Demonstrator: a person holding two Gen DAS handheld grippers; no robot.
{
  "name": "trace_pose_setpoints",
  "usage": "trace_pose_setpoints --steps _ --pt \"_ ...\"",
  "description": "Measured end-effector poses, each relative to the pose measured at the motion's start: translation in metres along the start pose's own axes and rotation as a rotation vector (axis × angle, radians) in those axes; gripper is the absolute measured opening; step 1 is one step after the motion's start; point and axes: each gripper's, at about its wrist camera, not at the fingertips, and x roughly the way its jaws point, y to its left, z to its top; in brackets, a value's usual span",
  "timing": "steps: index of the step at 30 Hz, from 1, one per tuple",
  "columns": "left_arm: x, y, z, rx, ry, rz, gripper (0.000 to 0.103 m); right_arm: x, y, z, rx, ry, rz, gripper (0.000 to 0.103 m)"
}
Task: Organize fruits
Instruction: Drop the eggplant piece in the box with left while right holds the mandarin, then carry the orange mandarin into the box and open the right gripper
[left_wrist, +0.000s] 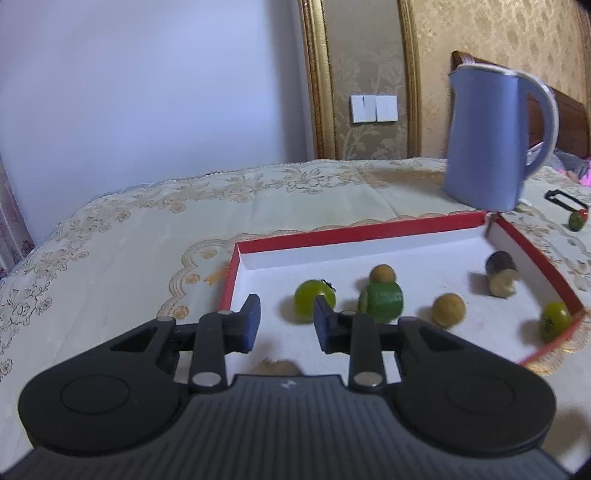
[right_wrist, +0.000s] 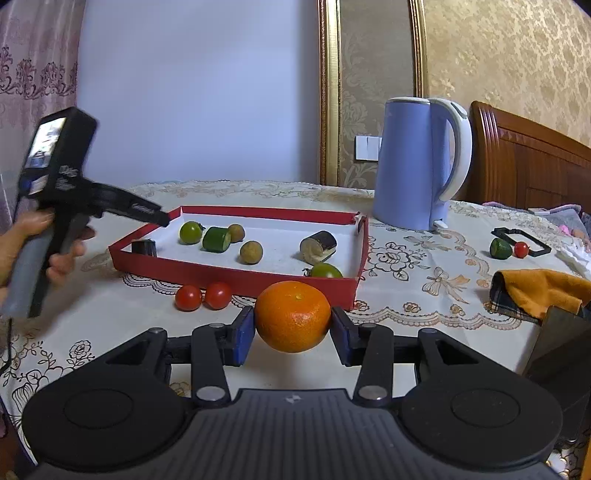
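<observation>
At far left in the right wrist view, the person's left hand (right_wrist: 55, 251) grips the left gripper (left_wrist: 286, 319), whose tip reaches over the near-left corner of the red tray (right_wrist: 236, 282). Its jaws stand parted with nothing between them, hanging above the tray's left end. Inside the white-lined tray lie, from left, a dark eggplant piece (right_wrist: 144, 246), a green tomato (right_wrist: 190, 232), a cucumber chunk (right_wrist: 216, 239), 2 tan round fruits (right_wrist: 236, 232) (right_wrist: 251, 252), a larger eggplant piece (right_wrist: 318, 245), and a second green tomato (right_wrist: 325, 271) against the near wall. On the tablecloth (right_wrist: 406, 266) just in front of the tray, 2 red cherry tomatoes (right_wrist: 203, 296) sit touching each other. Right of them, the right gripper (right_wrist: 293, 330) has its blue pads pressed on either side of an orange (right_wrist: 292, 315), held clear of the cloth in front of the tray's near wall. Behind the tray's right end stands a blue kettle (right_wrist: 417, 162). Further right, a small green fruit (right_wrist: 500, 248) and a red tomato (right_wrist: 521, 249) rest by a black frame (right_wrist: 539, 247), and an orange cloth (right_wrist: 543, 291) lies near the table edge.
</observation>
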Motion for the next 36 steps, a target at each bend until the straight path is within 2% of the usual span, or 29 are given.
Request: trace_pose_setpoints --steps 5,11,13,15,18,23,30,36 --pt "0.013 -0.004 0.002 0.007 0.022 0.014 0.027 0.002 0.002 -0.003 0.004 0.005 0.012 0.043" --pt "-0.004 -0.001 -0.003 -0.009 0.014 0.037 0.029 0.004 0.004 -0.003 0.011 0.005 0.015 0.043" --pt "-0.017 0.004 -0.008 -0.041 0.007 0.028 0.038 0.004 0.005 -0.003 0.012 0.0 0.015 0.043" --pt "-0.03 0.007 -0.015 -0.069 -0.001 0.037 0.061 0.004 0.006 -0.002 0.015 -0.006 0.018 0.043" --pt "-0.051 0.007 -0.029 -0.086 -0.031 0.044 0.076 0.005 0.008 0.0 0.019 -0.012 0.015 0.043" --pt "-0.076 0.006 -0.053 -0.116 -0.053 0.054 0.091 0.007 0.013 0.004 0.025 -0.015 0.02 0.043" --pt "-0.088 0.001 -0.078 -0.096 -0.099 0.1 0.1 0.013 0.02 0.011 0.016 -0.018 0.008 0.043" --pt "-0.083 0.004 -0.085 -0.114 -0.081 0.099 0.102 0.022 0.022 0.021 0.017 -0.022 -0.02 0.043"
